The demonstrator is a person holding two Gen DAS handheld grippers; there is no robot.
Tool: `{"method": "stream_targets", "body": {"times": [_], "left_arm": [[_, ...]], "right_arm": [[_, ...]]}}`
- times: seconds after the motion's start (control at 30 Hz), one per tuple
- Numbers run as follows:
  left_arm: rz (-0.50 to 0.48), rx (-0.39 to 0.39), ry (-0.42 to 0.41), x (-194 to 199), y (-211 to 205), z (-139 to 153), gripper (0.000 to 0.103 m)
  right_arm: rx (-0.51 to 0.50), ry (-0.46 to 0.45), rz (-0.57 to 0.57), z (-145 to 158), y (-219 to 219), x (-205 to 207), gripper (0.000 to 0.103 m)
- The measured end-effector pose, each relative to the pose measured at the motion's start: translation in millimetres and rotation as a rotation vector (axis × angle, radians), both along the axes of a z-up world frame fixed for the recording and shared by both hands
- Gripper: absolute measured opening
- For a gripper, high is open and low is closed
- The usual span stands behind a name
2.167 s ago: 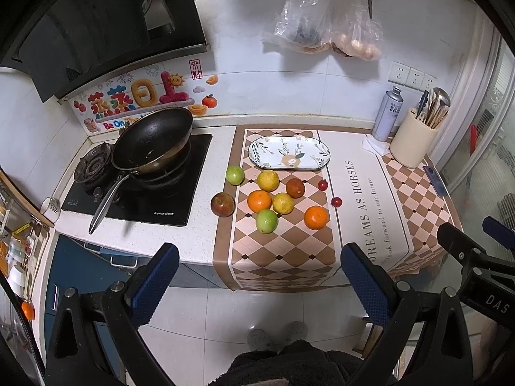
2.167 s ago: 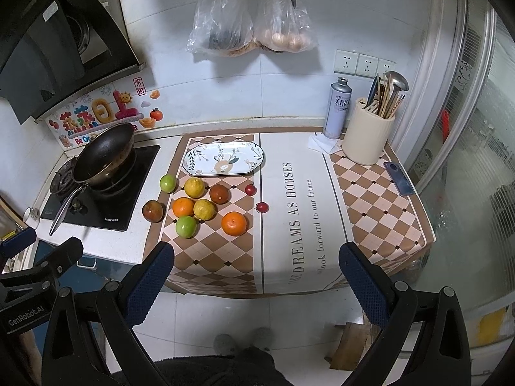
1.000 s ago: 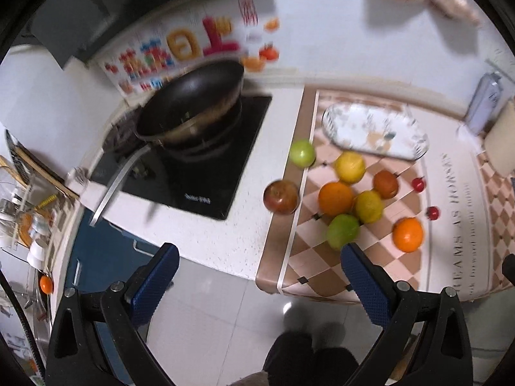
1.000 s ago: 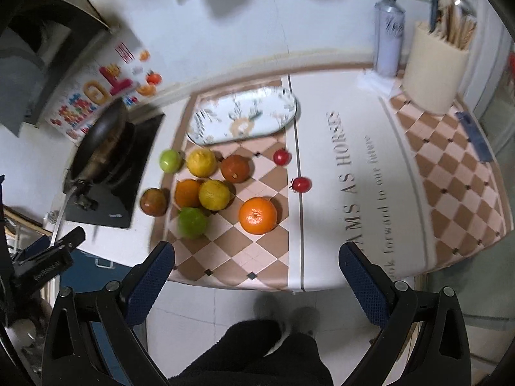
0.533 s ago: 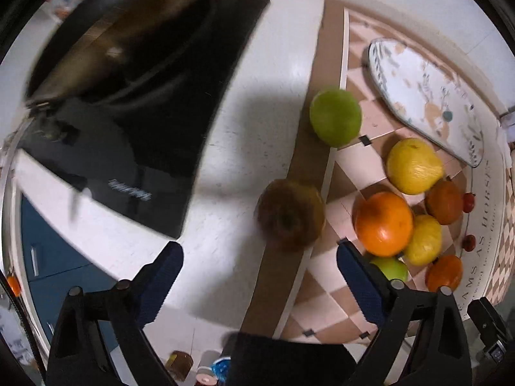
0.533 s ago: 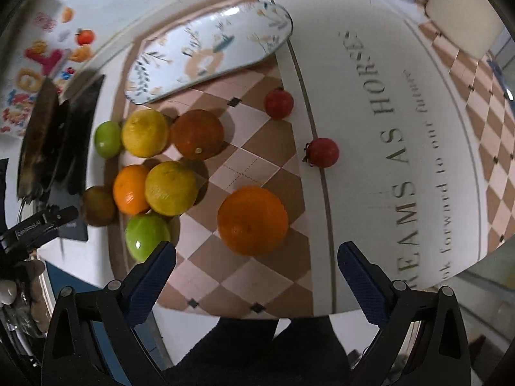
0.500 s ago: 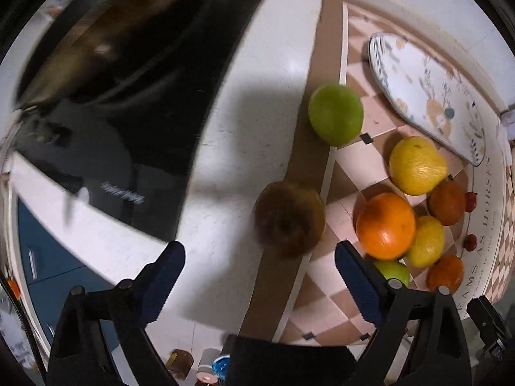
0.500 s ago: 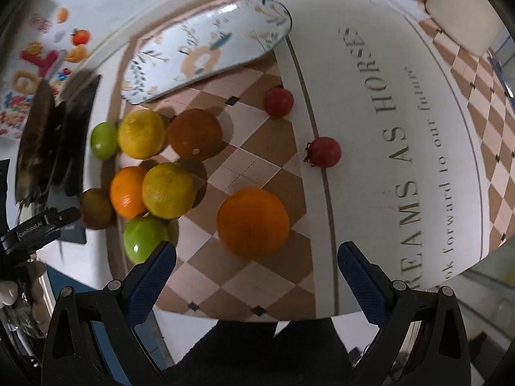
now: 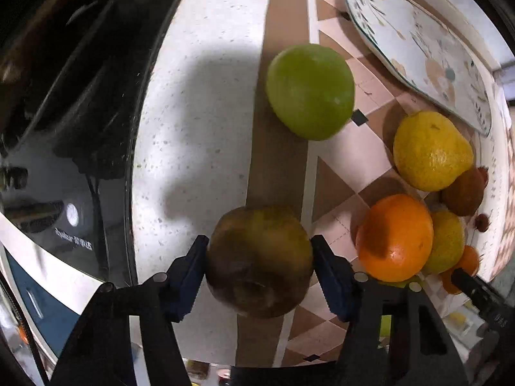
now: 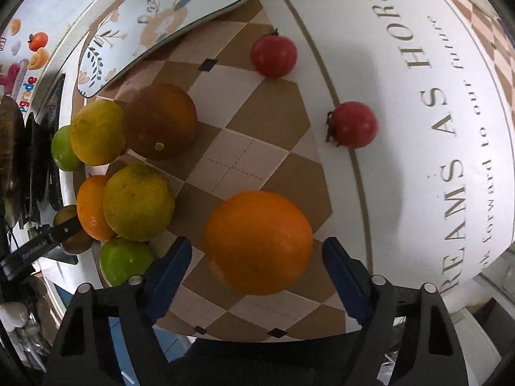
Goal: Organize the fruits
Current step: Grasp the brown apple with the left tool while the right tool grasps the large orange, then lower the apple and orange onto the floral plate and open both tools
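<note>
Since half a second ago, our left gripper [image 9: 259, 270] has closed onto the brownish round fruit [image 9: 259, 262] at the mat's edge. Our right gripper [image 10: 257, 265] straddles the large orange [image 10: 257, 243], jaws wide, not touching. The oval floral plate [image 10: 167, 22] holds nothing.

black cooktop [image 9: 74, 135] far left | checkered mat [image 10: 257, 122] w/ lettering on speckled counter [image 9: 199, 103]

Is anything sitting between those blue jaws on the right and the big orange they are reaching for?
Nothing visible. The big orange already sits between the right gripper's open jaws, with bare checkered mat around it.
</note>
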State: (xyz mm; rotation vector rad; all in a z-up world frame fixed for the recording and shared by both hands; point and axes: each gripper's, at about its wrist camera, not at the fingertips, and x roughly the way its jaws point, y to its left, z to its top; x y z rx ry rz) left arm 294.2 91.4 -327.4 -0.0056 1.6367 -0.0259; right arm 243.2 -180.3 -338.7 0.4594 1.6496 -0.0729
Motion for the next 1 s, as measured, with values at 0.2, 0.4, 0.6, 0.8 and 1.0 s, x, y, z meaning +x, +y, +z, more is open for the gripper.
{"method": "stream_targets", "body": {"times": [0.2, 0.4, 0.6, 0.8, 1.0], "left_arm": [[-0.065, 0.062, -0.047, -2, -20, 7, 0.061], [-0.039, 0.050, -0.034, 0, -24, 18, 0.061], [-0.004, -0.042, -0.096, 7, -33, 71, 0.061], [-0.033, -0.159, -0.214, 61, -72, 137, 0.061], [-0.044, -0.160, -0.221, 143, -91, 122, 0.061]], "right_arm": [[-0.038, -0.013, 0.043, -5, 10, 5, 0.067], [-0.026, -0.030, 0.057, 4, 4, 10, 0.066], [0.037, -0.114, 0.056, 47, -8, 25, 0.066], [0.074, -0.248, 0.079, 91, -18, 89, 0.066], [0.014, -0.269, 0.137, 75, -12, 178, 0.066]]}}
